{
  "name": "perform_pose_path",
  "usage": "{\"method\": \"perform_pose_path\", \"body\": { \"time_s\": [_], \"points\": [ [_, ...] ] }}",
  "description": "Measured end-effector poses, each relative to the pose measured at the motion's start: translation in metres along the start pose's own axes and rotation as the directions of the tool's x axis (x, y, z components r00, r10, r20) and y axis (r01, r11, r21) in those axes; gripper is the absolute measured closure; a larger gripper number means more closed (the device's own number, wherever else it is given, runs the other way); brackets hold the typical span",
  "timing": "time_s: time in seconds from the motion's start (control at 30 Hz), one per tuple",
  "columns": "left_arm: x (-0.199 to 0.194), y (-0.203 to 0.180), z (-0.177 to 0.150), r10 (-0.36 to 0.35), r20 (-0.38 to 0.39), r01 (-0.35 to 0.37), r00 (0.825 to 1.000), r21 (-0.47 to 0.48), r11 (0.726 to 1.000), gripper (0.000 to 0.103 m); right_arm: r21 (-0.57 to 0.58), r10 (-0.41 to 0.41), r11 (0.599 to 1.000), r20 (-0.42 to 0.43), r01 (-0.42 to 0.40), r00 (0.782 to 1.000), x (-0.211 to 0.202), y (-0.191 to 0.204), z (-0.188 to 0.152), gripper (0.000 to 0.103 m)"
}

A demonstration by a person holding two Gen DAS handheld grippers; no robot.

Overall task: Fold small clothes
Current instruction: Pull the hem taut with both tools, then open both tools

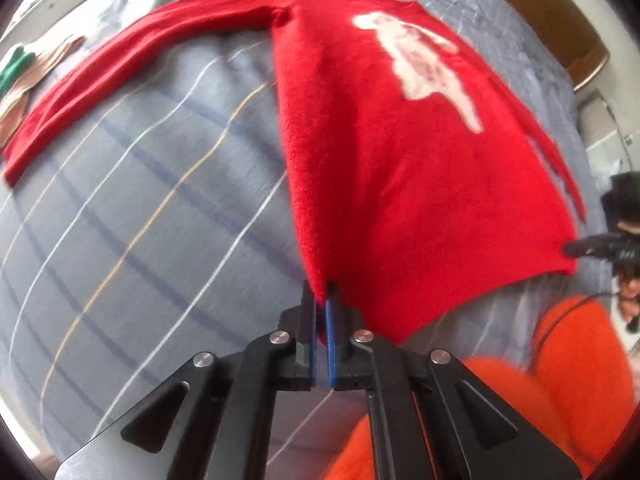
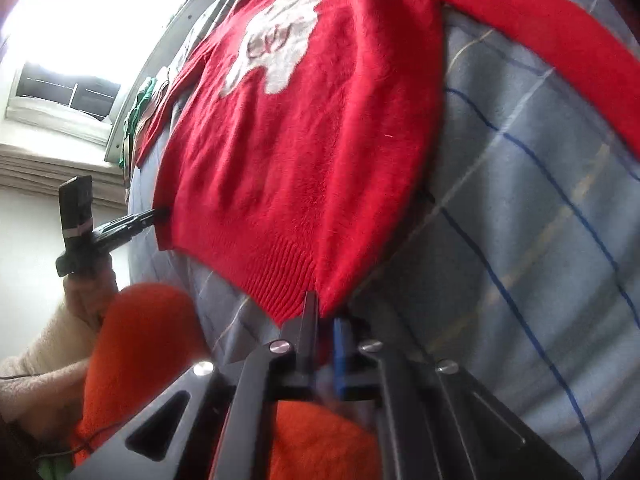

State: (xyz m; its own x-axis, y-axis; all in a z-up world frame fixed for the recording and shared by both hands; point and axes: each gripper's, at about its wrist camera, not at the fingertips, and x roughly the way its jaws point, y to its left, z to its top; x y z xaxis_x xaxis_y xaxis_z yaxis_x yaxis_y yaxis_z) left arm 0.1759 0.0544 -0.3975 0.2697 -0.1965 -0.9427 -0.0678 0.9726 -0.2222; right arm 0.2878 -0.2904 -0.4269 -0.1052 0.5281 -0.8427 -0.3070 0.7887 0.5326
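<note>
A small red sweater (image 1: 392, 152) with a white animal print lies front up on the striped bed; it also shows in the right wrist view (image 2: 304, 152). My left gripper (image 1: 325, 300) is shut on the sweater's lower left hem corner. My right gripper (image 2: 326, 316) is shut on the lower right hem corner, by the ribbed band. Each gripper shows in the other's view, the right gripper (image 1: 568, 247) and the left gripper (image 2: 158, 213), each at a hem corner. One sleeve (image 1: 120, 68) stretches out to the left, the other sleeve (image 2: 552, 28) to the right.
The bed has a grey-blue striped sheet (image 1: 140, 220). A green and beige garment (image 1: 20, 76) lies at the far left of the bed. Orange fleece (image 1: 560, 372) of the person's clothing is close below the grippers. A bright window (image 2: 68, 92) is at left.
</note>
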Motion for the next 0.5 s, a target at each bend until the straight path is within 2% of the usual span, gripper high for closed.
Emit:
{"method": "perform_pose_path", "body": {
  "time_s": [0.07,0.17,0.23,0.33,0.37,0.4,0.43,0.47,0.5],
  "points": [
    [0.011,0.008,-0.004,0.005,-0.019,-0.005,1.0,-0.029,1.0,0.102,0.006,-0.044,0.999,-0.018,0.044,0.999,0.0,-0.004,-0.006,0.097],
    [0.015,0.005,0.001,0.03,-0.002,-0.03,1.0,-0.035,0.999,0.101,0.047,-0.092,0.994,-0.068,0.095,0.993,0.023,-0.018,-0.005,0.099],
    [0.014,0.0,0.002,0.06,0.003,-0.06,0.998,-0.023,0.998,0.099,0.058,-0.095,0.993,-0.072,0.099,0.993,0.032,-0.024,-0.002,0.099],
    [0.013,-0.009,0.007,0.099,0.015,-0.098,0.995,-0.027,0.995,0.089,0.069,-0.085,0.994,-0.046,0.088,0.995,0.032,-0.024,-0.001,0.098],
    [0.009,-0.014,0.008,0.123,0.024,-0.123,0.992,-0.027,0.992,0.072,0.066,-0.084,0.994,-0.032,0.086,0.996,0.03,-0.023,-0.002,0.098],
    [0.002,-0.018,0.008,0.153,0.044,-0.152,0.987,-0.024,0.988,0.053,0.071,-0.072,0.995,-0.018,0.073,0.997,0.025,-0.023,-0.004,0.091],
    [-0.004,-0.019,0.008,0.173,0.065,-0.172,0.983,-0.02,0.985,0.046,0.078,-0.066,0.995,-0.01,0.066,0.998,0.02,-0.022,-0.006,0.076],
    [-0.01,-0.024,0.008,0.19,0.091,-0.189,0.978,-0.015,0.982,0.039,0.09,-0.056,0.994,0.011,0.055,0.998,0.013,-0.022,-0.009,0.066],
    [-0.016,-0.028,0.01,0.201,0.108,-0.201,0.974,-0.011,0.98,0.037,0.097,-0.05,0.994,0.029,0.047,0.998,0.006,-0.025,-0.012,0.049]
  ]
}}
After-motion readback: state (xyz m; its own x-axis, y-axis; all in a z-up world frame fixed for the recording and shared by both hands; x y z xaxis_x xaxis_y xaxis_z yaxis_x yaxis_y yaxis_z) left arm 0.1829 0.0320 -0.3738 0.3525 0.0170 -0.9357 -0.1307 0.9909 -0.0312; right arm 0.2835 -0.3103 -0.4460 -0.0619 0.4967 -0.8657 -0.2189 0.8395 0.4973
